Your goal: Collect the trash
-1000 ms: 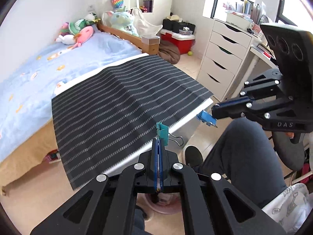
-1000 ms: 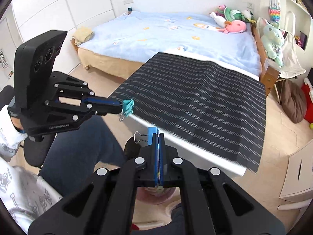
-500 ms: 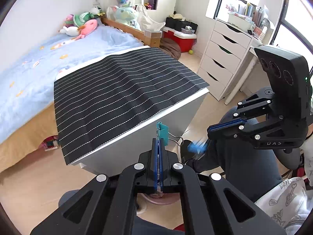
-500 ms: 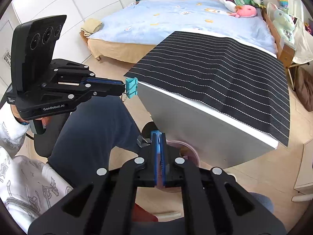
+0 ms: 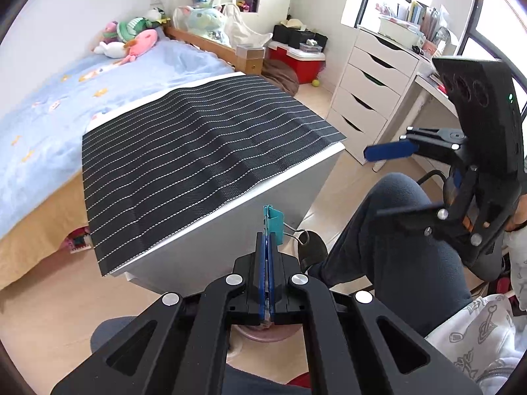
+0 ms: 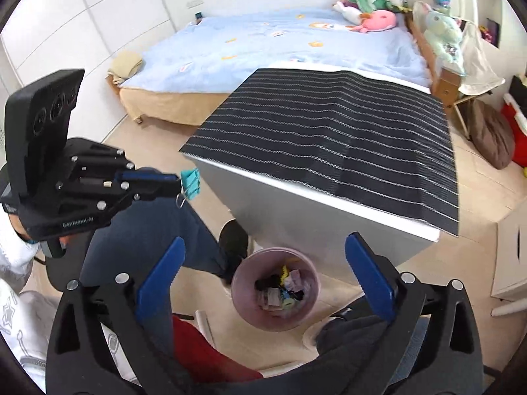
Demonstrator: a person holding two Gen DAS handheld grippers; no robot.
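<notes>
- Left wrist view showed the left gripper [image 5: 267, 250] clamped on a teal binder clip [image 5: 274, 223], held in the air just off the near edge of the tabletop [image 5: 250, 197], above the floor.
- Right wrist view showed the right gripper [image 6: 263, 279] with its fingers spread wide and nothing between them, hanging over a pink trash bin [image 6: 275, 288] on the floor beside the tabletop's near edge.
- That bin already held small scraps.
- No trash lay on the striped mat [image 6: 329, 144] covering the tabletop.
- By my judgement the clip is light, stiff and smooth, so it could twist in the grip; the flat teal body is the best hold, not the thin wire handles.
</notes>
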